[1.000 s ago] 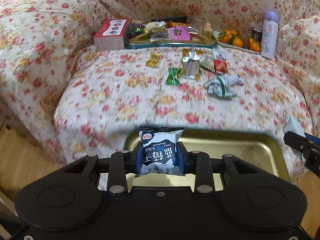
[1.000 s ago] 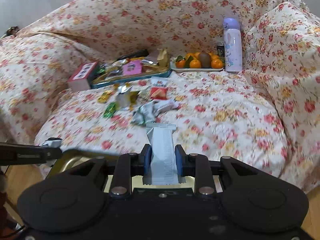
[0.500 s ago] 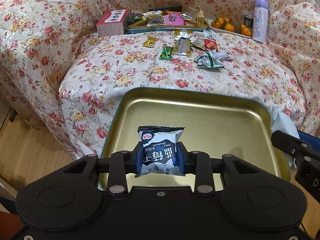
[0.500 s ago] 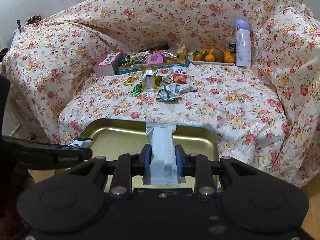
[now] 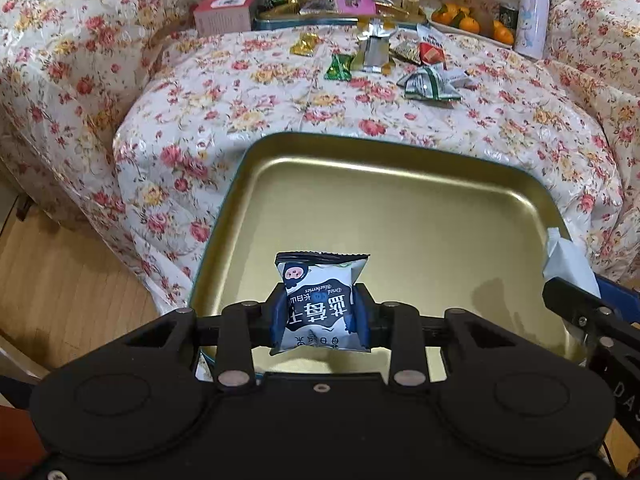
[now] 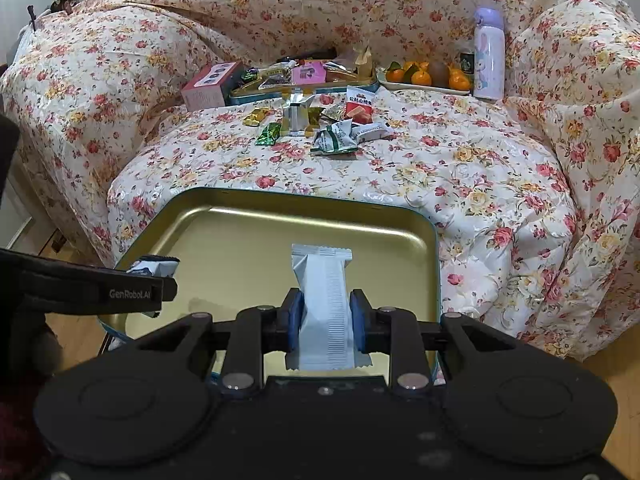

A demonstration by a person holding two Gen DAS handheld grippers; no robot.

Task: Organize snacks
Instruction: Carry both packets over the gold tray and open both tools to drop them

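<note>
Now both your grippers hold snacks over the gold tray (image 5: 400, 208).
Left gripper (image 5: 320, 314) clamps a black-and-white packet (image 5: 320, 300); right gripper (image 6: 325, 322) pinches a plain grey-white bar (image 6: 326, 300).

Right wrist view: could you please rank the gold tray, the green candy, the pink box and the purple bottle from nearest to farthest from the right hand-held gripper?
1. Gold tray, directly beneath the right hand-held gripper.
2. Green candy, mid-cushion, left of centre.
3. Pink box, back left.
4. Purple bottle, back right, upright; too close to the box to call.
</note>
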